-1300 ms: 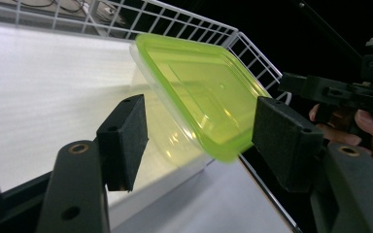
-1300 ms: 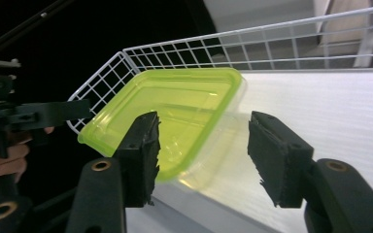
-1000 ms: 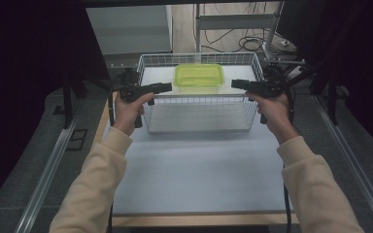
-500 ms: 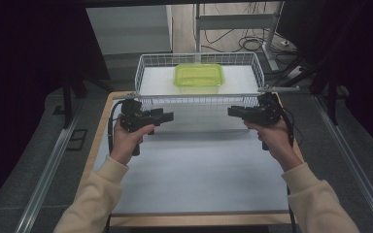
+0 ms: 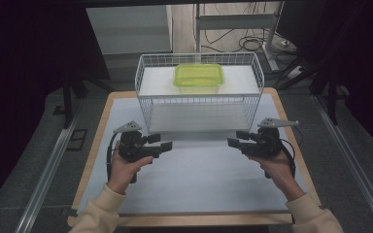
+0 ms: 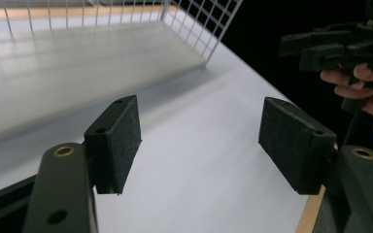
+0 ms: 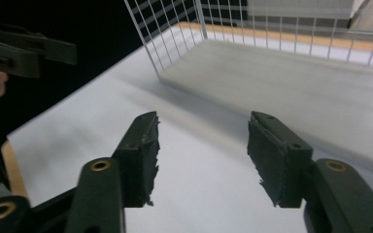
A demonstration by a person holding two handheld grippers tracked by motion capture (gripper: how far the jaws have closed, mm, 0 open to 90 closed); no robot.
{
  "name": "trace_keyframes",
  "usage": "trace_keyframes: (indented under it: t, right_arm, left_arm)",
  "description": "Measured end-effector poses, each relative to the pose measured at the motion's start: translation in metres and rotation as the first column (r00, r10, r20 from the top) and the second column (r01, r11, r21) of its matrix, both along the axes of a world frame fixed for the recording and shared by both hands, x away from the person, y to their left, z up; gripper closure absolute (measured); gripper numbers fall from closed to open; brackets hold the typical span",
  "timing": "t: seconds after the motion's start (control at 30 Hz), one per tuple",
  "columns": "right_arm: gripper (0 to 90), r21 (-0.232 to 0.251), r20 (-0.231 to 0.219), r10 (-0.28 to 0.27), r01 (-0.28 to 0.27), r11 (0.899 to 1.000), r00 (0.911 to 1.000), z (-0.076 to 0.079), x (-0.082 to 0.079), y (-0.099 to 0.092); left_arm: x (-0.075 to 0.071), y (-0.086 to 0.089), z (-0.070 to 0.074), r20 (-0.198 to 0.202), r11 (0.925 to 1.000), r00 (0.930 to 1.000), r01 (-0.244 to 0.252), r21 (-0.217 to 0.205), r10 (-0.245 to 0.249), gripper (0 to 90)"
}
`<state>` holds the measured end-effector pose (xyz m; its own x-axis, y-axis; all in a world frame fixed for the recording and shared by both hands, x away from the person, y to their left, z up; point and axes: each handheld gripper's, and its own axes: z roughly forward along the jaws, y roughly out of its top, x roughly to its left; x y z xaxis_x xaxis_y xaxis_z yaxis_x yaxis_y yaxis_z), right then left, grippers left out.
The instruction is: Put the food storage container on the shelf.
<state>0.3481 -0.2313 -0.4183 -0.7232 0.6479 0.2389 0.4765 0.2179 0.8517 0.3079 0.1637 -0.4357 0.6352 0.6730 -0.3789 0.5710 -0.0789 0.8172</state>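
The left gripper (image 5: pixel 166 145) has drawn back from the wire basket (image 5: pixel 199 104) to hang over the white mat (image 5: pixel 199 179), its jaws just opened wide and empty. The basket now sits alone at the far edge, the green box (image 5: pixel 199 77) inside. The right gripper (image 5: pixel 233 142) has backed off likewise, its jaws also just opened, empty. The basket looks placed and released.

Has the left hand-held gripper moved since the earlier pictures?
Yes. The left hand-held gripper has drawn back from the wire basket side toward the person, its jaws just opening, nothing between them.
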Motion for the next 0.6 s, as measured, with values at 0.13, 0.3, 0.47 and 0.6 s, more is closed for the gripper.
trace_keyframes:
  t: [0.13,0.3,0.47,0.6]
  right_arm:
    - [40.6,-0.022,-0.011,0.012,-0.012,1.0,0.9999,-0.019,-0.008,-0.003]
    - [38.4,-0.045,-0.02,0.007,-0.008,0.999,0.9998,-0.035,-0.015,-0.007]
    - [36.4,-0.079,-0.044,-0.001,-0.002,0.997,0.999,-0.056,-0.02,-0.009]
    - [35.0,-0.105,-0.057,-0.002,-0.004,0.994,0.9984,-0.067,-0.022,-0.009]
  left_arm:
    - [-0.008,-0.001,-0.016,-0.004,0.9993,1.0,0.005,0.038,-0.005,29.6]
    - [-0.018,0.0,-0.031,-0.022,0.9977,0.9996,0.021,0.065,-0.02,28.7]
    - [-0.023,0.003,-0.046,-0.047,0.9964,0.9989,0.009,0.085,-0.006,28.6]
    - [-0.024,0.002,-0.053,-0.06,0.9954,0.9982,0.01,0.095,-0.005,28.5]
